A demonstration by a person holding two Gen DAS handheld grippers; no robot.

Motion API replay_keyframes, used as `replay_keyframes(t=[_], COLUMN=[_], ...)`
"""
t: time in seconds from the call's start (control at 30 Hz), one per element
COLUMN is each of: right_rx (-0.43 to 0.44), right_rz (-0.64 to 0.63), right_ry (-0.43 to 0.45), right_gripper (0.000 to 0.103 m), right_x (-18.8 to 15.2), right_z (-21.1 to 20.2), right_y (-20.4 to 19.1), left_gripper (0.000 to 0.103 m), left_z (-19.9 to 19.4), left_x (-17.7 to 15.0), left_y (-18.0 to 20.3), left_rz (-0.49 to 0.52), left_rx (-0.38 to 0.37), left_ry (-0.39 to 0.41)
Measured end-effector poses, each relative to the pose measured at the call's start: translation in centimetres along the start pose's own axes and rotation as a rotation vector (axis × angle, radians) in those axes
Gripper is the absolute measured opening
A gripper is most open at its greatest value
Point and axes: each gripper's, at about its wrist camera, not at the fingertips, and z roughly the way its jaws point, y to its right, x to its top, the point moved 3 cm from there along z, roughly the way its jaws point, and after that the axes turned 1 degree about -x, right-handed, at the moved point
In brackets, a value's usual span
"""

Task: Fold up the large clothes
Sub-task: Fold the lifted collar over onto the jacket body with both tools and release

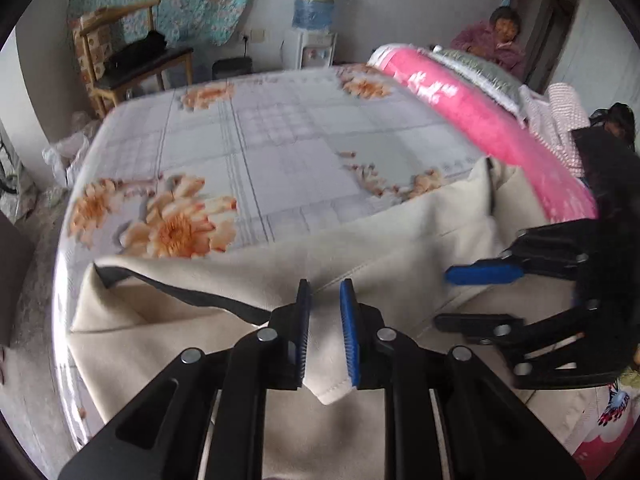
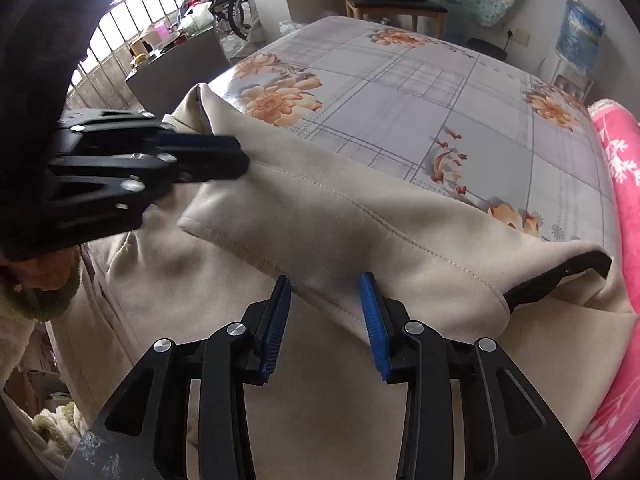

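A large cream coat with a black lining [image 1: 400, 248] lies on the near part of a bed with a floral sheet [image 1: 280, 140]; it also shows in the right wrist view [image 2: 340, 220]. My left gripper [image 1: 325, 334] is shut on a fold of the coat's edge, with a corner of cloth hanging between the pads. My right gripper [image 2: 326, 326] is open, its blue pads astride a raised folded edge of the coat. In the left wrist view the right gripper [image 1: 472, 300] is on the right, over the coat. In the right wrist view the left gripper [image 2: 212, 158] is on the left, holding the cloth.
A rolled pink blanket [image 1: 480, 128] lies along the bed's right side. A person [image 1: 500, 40] sits behind it. A wooden chair [image 1: 128, 64] and a water dispenser [image 1: 314, 20] stand beyond the bed. A railing and a wheelchair [image 2: 228, 4] are at far left.
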Motion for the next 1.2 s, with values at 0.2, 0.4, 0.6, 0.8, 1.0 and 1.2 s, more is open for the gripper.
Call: replay_keyframes(t=[0.2, 0.4, 0.6, 0.8, 1.0, 1.2], right_rx=[-0.112, -0.116, -0.069, -0.007, -0.126, -0.15], right_rz=[0.049, 0.167, 0.176, 0.056, 0.02, 0.07], right_ry=[0.098, -0.022, 0.087, 0.054, 0.012, 0.003], right_gripper=[0.037, 0.036, 0.032, 0.031, 0.031, 0.027], right_x=[0.7, -1.3, 1.4, 4.4, 3.0, 0.7], right_z=[-2.8, -0.2, -4.0, 0.5, 2.2, 0.9], right_y=[4.3, 8.2, 5.9, 1.0, 0.3, 1.6], left_gripper=[0.016, 0.016, 0.016, 0.016, 0.016, 0.016], left_z=[0.5, 0.4, 0.5, 0.3, 0.3, 0.3], left_x=[-1.4, -2.1, -2.3, -2.6, -2.7, -2.8], left_y=[-0.5, -0.4, -0.4, -0.4, -0.3, -0.2], left_rz=[0.016, 0.042, 0.054, 0.038, 0.036, 0.038], left_rx=[0.002, -0.006, -0.008, -0.01, 0.002, 0.017], left_ry=[0.016, 0.021, 0.042, 0.062, 0.066, 0.074])
